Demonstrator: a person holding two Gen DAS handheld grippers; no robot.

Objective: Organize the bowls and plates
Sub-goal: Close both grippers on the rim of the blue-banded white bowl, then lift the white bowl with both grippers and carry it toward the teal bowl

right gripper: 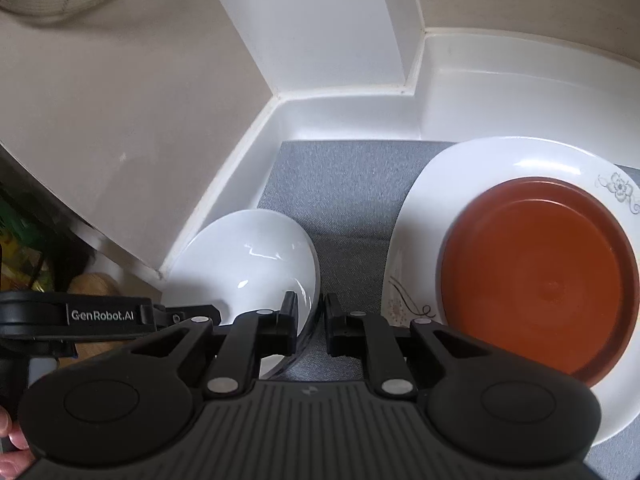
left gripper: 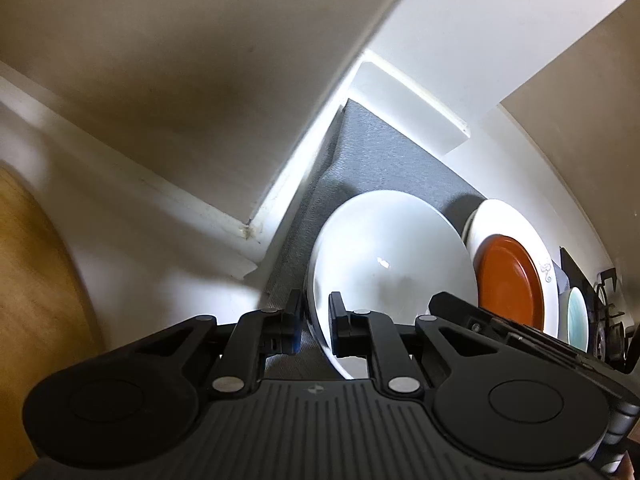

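A gray mat (right gripper: pixel 344 184) is lying in a white corner. A big white plate (right gripper: pixel 472 168) is sitting on the mat at the right, and an orange plate (right gripper: pixel 540 276) is resting on top of it. A white bowl (right gripper: pixel 248 252) is sitting on the mat at the left, close beside the big plate. The left gripper (left gripper: pixel 315 322) is pinching the bowl's left rim. The right gripper (right gripper: pixel 311 326) is pinching the bowl's right rim, jaws nearly closed.
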